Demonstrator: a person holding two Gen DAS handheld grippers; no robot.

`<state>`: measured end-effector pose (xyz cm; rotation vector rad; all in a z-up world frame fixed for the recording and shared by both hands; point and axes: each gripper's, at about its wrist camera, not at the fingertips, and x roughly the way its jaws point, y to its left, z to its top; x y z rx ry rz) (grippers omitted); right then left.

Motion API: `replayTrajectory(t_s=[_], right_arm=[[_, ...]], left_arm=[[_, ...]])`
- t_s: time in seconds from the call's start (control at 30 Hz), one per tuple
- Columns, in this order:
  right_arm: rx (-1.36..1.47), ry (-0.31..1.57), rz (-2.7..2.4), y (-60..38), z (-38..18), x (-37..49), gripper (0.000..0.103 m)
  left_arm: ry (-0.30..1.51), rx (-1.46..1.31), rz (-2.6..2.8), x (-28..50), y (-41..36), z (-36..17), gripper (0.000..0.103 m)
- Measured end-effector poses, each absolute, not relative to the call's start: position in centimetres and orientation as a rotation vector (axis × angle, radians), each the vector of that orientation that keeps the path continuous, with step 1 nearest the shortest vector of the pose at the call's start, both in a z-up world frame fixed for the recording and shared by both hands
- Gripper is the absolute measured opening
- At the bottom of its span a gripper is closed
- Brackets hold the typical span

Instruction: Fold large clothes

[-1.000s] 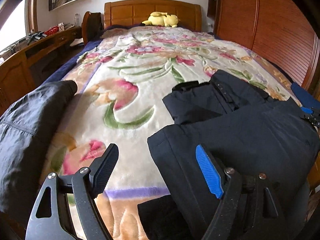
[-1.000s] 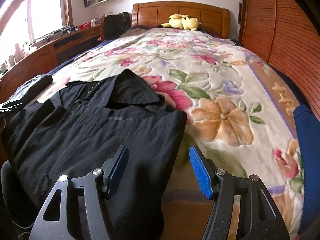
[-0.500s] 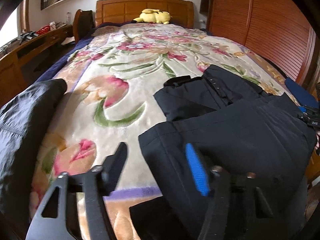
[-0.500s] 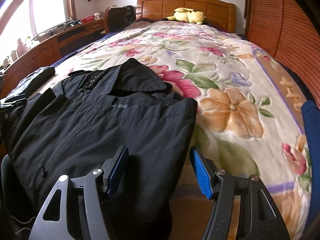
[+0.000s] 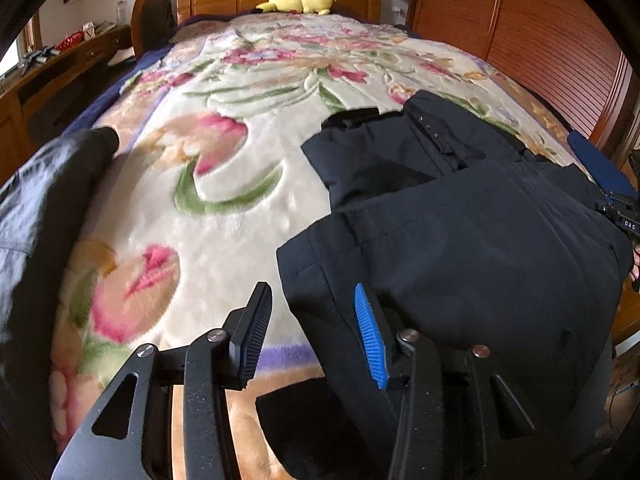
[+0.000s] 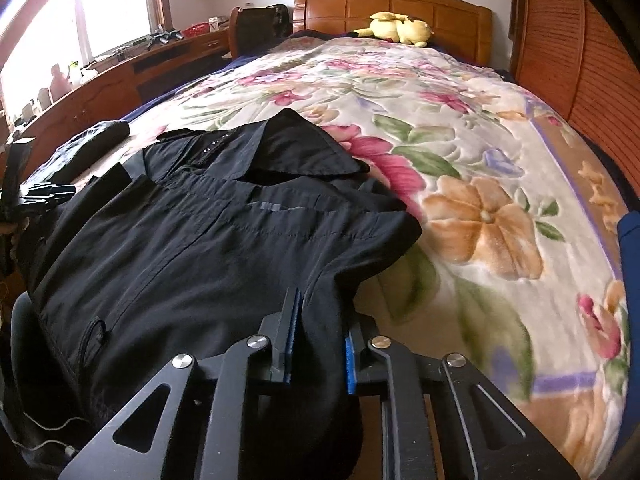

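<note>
A large black shirt (image 6: 192,240) lies flat on the floral bed blanket (image 6: 460,128), collar toward the headboard; it also shows in the left wrist view (image 5: 472,248). My right gripper (image 6: 318,344) is shut on the shirt's right side edge, near the hem, with fabric bunched between the pads. My left gripper (image 5: 310,328) is open at the shirt's left edge; its blue pad (image 5: 370,334) rests on the fabric and the other finger is over the blanket. One sleeve (image 5: 52,184) lies out to the left.
A yellow plush toy (image 6: 400,28) lies by the wooden headboard (image 6: 392,4). A wooden desk (image 6: 100,84) with clutter runs along the left, and a slatted wooden wall (image 6: 580,56) along the right. A blue cloth (image 5: 600,164) lies at the bed's right edge.
My right gripper has closed from open onto the shirt's edge. My left gripper has moved forward and right, onto the shirt's other edge, still open.
</note>
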<state>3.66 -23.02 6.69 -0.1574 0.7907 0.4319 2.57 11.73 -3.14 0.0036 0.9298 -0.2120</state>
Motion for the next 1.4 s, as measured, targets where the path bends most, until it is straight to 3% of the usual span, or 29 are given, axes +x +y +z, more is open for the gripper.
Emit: replayTrajectory(t_s=[0.2, 0.43, 0.5, 0.83, 1.03, 1.4], right_arm=[[-0.166, 0.768, 0.426, -22.4, 6.6, 3.4, 0.009], [-0.196, 0.69, 0.418, -21.9, 7.7, 1.7, 0.005], [-0.202, 0.672, 0.414, -22.0, 8.0, 1.4, 0.005], [-0.204, 0.505, 0.373, -22.3, 11.8, -0.7, 0.003], [-0.227, 0.41, 0.323, -21.8, 14.6, 1.8, 0.003], [-0.246, 0.517, 0.172, -20.3, 9.8, 14.8, 0.003]], left_arm=[[0.967, -0.064, -0.265, 2.9, 12.1, -3.9, 0.042], [0.963, -0.064, -0.362, 2.5, 10.9, -3.8, 0.009], [0.94, -0.029, -0.342, 2.1, 10.3, -3.3, 0.006], [0.641, 0.057, -0.236, 0.3, 9.6, 5.2, 0.005], [0.545, 0.085, -0.177, 4.6, 9.5, 9.2, 0.005], [0.62, 0.156, -0.049, 17.2, 9.2, 5.7, 0.005]])
